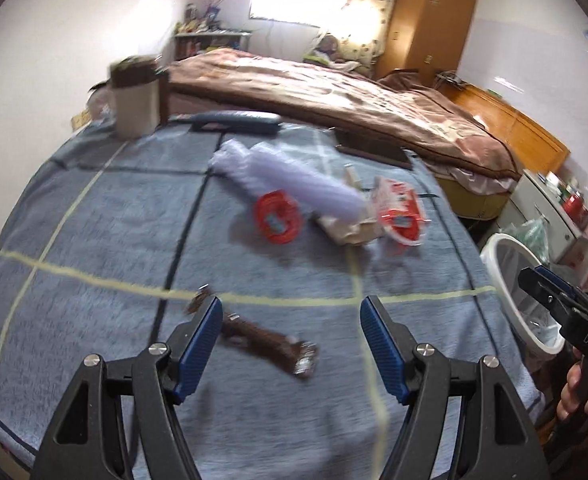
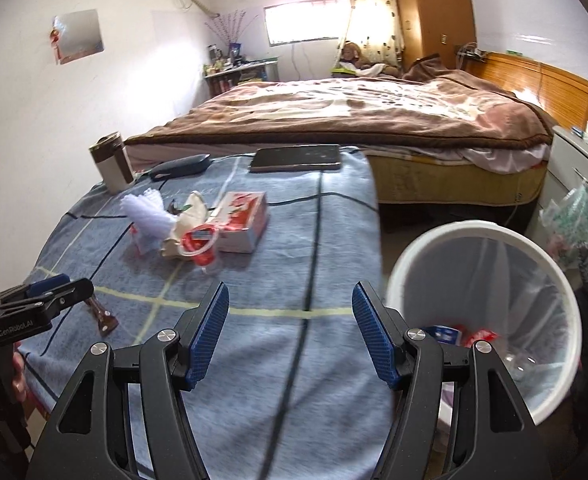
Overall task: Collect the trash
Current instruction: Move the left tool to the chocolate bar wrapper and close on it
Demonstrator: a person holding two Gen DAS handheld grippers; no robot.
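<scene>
Left wrist view: the left gripper (image 1: pixel 290 336) stands wide and holds nothing; the crumpled brown foil wrapper (image 1: pixel 268 340) lies on the blue checked blanket-covered worktop (image 1: pixel 94 220) between its fingers, seemingly untouched. Right wrist view: the right gripper (image 2: pixel 290 332) gapes wide and empty over the blanket, just beside the white round plastic-lined trash bin (image 2: pixel 489 236).

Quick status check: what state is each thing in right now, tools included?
Left tool: open, empty.
Right tool: open, empty.
Brown wrapper: flat on the blanket, unheld.
Bin: upright, lined, some trash inside.
Red-white box: lying on the blanket.
Tablet: flat, screen dark.
Cup: upright.
</scene>
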